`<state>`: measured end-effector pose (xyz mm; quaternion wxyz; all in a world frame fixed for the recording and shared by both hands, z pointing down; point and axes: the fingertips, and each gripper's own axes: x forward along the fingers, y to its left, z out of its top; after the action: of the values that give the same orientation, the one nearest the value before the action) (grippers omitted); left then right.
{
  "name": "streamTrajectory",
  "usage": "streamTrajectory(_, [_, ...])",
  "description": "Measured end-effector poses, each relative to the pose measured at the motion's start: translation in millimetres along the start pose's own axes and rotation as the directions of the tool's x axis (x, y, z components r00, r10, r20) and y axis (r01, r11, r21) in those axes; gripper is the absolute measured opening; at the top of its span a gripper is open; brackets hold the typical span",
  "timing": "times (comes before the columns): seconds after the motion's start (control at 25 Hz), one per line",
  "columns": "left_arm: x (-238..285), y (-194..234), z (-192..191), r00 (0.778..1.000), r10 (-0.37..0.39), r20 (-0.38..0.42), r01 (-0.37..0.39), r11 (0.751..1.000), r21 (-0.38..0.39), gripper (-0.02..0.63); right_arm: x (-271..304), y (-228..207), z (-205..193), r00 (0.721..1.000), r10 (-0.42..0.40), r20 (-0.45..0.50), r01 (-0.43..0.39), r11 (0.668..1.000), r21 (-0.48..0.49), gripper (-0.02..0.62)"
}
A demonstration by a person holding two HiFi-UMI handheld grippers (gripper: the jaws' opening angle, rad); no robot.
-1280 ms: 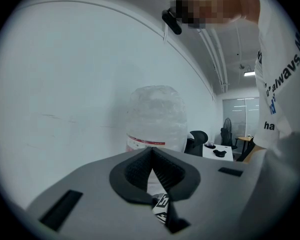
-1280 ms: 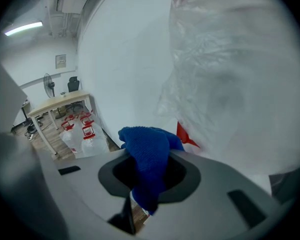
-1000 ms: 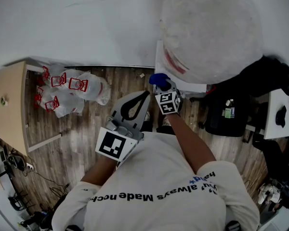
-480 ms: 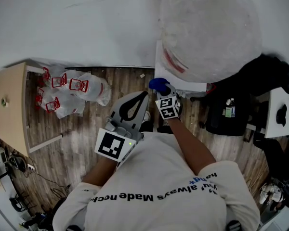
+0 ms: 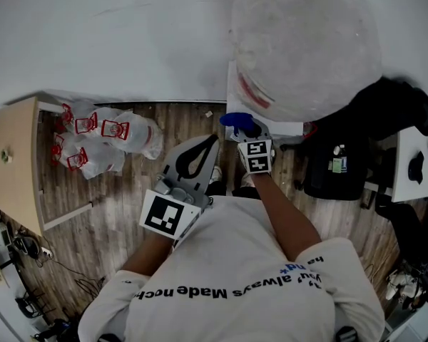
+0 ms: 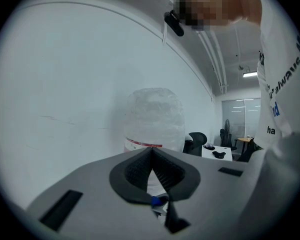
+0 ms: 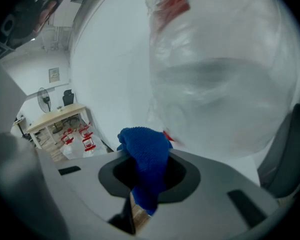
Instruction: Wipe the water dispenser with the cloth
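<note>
Since it's just wood floor [image 5: 114,212] and plain white wall [image 5: 128,41], the bunched blue cloth [image 7: 146,151] pops, pinched in the right gripper's [image 7: 144,181] fingers right by the water dispenser [image 5: 299,63]; left gripper's [image 6: 152,159] fingers clenched, empty.

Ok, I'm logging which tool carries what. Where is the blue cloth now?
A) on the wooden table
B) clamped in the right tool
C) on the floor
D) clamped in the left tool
B: the right tool is shut on the blue cloth, while the left tool is shut on nothing.
</note>
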<state>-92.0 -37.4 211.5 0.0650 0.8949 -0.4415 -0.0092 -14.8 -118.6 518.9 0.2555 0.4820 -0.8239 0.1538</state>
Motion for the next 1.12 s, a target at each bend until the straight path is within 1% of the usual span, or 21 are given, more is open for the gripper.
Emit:
streamTrajectory(0.12, [1.0,-2.8,-0.9,1.0,-0.009,0.001,0.009,1.0,-0.002,0.018,-2.8,-31.0,-6.5,0.997,-0.078,0.0,0.078,0.997,0.025,0.081])
streamTrajectory(0.2, [2.2,-3.4,-1.8,1.0,-0.012,-0.003,0.012,1.0,-0.003,0.018,-1.4,-49.2,-16.0,0.993,-0.119,-0.019,0.12,0.992,0.027,0.081])
streamTrajectory(0.36, [3.6,-5.4,-0.7,1.0,-0.013,-0.004,0.013,1.0,-0.001,0.018,5.0,-75.4,-37.3,0.985,-0.163,-0.064,0.165,0.986,0.027,0.083])
streamTrajectory(0.52, [3.9,-6.2,-0.1,1.0,-0.007,-0.007,0.007,1.0,-0.003,0.018,5.4,-73.8,-35.5,0.99,-0.13,-0.054,0.13,0.991,-0.002,0.083])
streamTrajectory(0.68, [6.0,-8.3,-1.5,1.0,-0.009,-0.006,0.009,1.0,-0.002,0.018,6.1,-73.3,-36.9,0.993,-0.111,-0.046,0.11,0.994,-0.009,0.083])
streamTrajectory(0.84, [3.8,-10.4,-1.1,1.0,-0.008,-0.01,0.008,1.0,0.004,0.018,5.2,-70.6,-39.2,0.995,-0.083,-0.057,0.082,0.996,-0.016,0.083])
streamTrajectory(1.04, [1.4,-14.4,1.9,1.0,-0.009,-0.005,0.009,1.0,0.012,0.018,3.5,-73.0,-46.7,0.995,-0.087,-0.048,0.086,0.996,-0.032,0.083])
streamTrajectory(1.12, [1.6,-15.5,3.2,1.0,-0.009,0.0,0.009,1.0,0.01,0.018,0.0,-69.2,-46.8,0.996,-0.077,-0.055,0.076,0.997,-0.025,0.082])
